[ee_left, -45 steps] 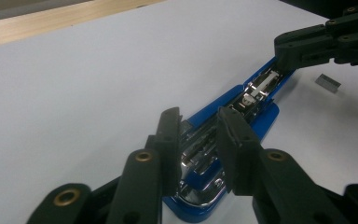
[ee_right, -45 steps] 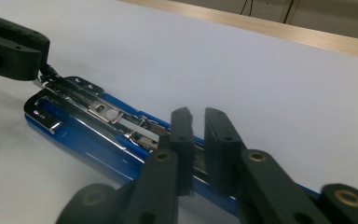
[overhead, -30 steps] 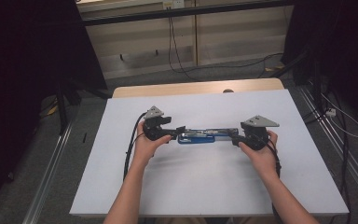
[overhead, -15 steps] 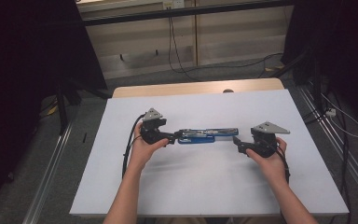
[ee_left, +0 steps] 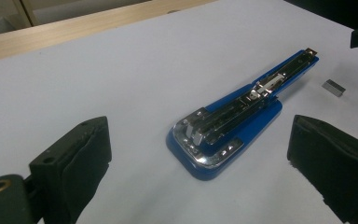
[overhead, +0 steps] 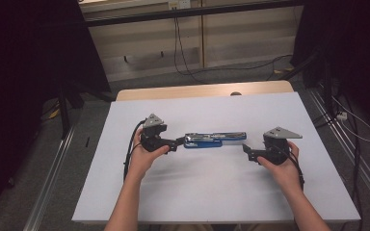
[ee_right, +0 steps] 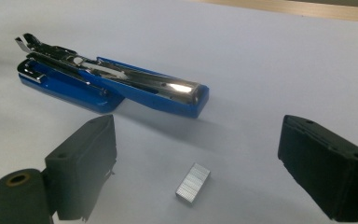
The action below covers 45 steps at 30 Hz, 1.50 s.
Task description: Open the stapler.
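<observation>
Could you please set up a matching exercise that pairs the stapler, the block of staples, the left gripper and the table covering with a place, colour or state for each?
Things:
1. stapler
2. block of staples
3. left gripper
4. table covering

Descriptions:
A. plain white
B. small and silver, lying loose between the right gripper's fingers
C. blue, folded open flat
D. open, at the stapler's left end in the high view

Pairs: 1-C, 2-B, 3-D, 4-A
</observation>
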Each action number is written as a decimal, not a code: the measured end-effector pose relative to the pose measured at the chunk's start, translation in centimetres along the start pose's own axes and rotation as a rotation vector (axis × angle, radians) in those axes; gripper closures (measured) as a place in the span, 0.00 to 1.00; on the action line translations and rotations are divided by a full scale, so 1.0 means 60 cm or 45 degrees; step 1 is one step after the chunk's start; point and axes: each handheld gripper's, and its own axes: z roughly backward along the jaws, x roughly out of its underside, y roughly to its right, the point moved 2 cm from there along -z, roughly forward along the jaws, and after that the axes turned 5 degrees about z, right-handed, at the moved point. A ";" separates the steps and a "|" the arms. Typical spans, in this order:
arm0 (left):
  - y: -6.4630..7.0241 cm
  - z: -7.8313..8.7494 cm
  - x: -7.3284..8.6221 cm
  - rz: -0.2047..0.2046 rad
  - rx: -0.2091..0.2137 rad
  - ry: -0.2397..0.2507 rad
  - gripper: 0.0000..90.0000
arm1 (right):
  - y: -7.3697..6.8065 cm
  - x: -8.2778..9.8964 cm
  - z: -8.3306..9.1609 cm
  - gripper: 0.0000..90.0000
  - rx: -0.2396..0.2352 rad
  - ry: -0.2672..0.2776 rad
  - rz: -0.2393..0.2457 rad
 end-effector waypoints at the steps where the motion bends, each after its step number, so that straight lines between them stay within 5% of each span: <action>1: 0.000 0.001 0.001 0.002 0.002 -0.001 0.07 | 0.000 0.001 -0.001 0.13 -0.003 0.001 -0.001; 10: -0.001 0.002 0.003 0.007 -0.006 -0.008 0.06 | 0.000 0.003 -0.001 0.19 0.005 -0.031 -0.033; 21: 0.000 0.003 0.002 -0.003 0.001 0.007 0.05 | 0.002 0.013 -0.002 0.53 -0.020 -0.090 -0.073; 37: -0.003 0.005 0.004 0.009 0.011 -0.014 0.05 | -0.009 0.033 -0.019 0.69 0.015 -0.196 -0.033; 45: -0.005 0.007 0.004 0.020 0.011 -0.010 0.05 | -0.005 0.033 -0.018 0.87 0.012 -0.210 -0.008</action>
